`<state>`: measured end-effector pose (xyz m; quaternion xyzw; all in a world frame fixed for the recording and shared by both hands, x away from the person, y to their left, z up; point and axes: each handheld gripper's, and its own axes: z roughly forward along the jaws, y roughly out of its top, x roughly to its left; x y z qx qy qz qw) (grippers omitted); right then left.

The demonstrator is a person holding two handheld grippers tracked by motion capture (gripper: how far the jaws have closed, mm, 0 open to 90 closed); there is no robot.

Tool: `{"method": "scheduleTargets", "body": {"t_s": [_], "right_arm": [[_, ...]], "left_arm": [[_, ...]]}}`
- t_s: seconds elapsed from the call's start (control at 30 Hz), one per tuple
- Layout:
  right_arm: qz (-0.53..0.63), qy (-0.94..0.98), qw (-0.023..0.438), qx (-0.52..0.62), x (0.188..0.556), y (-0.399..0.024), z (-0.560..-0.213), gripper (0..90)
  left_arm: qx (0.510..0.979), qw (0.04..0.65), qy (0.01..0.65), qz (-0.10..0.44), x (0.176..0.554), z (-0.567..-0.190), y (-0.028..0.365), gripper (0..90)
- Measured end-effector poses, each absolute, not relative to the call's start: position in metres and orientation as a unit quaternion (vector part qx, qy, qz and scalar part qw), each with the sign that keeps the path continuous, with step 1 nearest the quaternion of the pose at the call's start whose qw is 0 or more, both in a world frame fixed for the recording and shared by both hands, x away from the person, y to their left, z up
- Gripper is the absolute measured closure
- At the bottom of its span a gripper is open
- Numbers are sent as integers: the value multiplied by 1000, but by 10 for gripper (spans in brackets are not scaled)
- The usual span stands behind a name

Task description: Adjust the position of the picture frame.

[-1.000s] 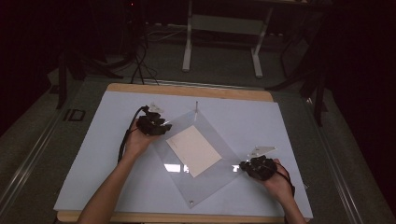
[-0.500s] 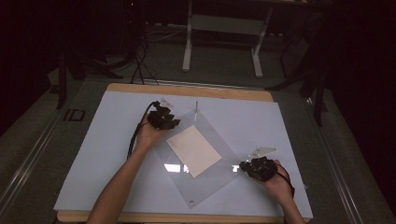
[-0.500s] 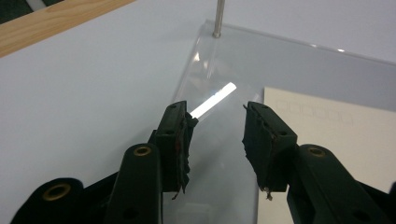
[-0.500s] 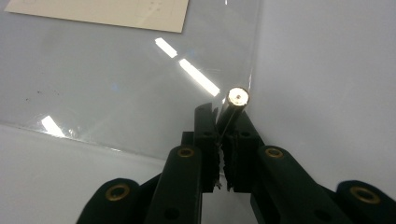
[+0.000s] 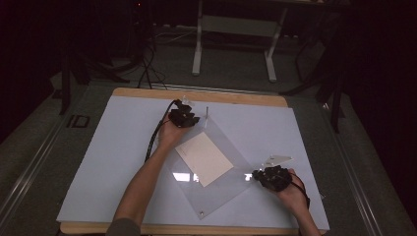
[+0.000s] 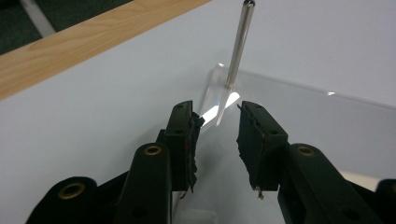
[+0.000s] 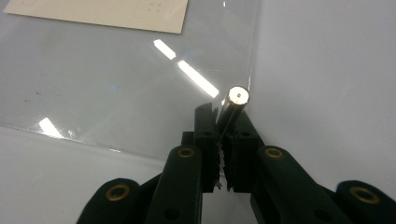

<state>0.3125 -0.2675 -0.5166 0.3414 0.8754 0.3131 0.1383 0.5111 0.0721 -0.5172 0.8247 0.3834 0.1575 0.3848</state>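
The left claw [image 5: 189, 118] has moved up the tabletop [image 5: 113, 147] to the clear sheet's [image 5: 231, 152] far corner, jaws apart but closing around the upright pin [image 6: 238, 46] just ahead, while the right claw [image 7: 223, 126] grips the near-right pin [image 7: 236, 100]

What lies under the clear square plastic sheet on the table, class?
Under the clear square plastic sheet lies a cream rectangular paper card, seen through it, on the pale blue table mat. What the card itself covers cannot be seen.
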Motion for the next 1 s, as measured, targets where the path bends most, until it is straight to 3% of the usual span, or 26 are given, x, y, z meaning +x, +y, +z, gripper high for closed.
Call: {"method": "scheduleTargets", "body": {"t_s": [0.23, 0.53, 1.0], "right_arm": [[316, 875, 136, 340, 313, -268, -517, 846], [325, 871, 135, 342, 312, -270, -518, 850], [355, 846, 93, 386, 316, -273, -519, 835]], "left_arm": [[827, 388, 383, 135, 534, -526, 45, 655], [821, 380, 391, 167, 540, -532, 31, 835], [830, 370, 370, 192, 528, -528, 40, 851]]}}
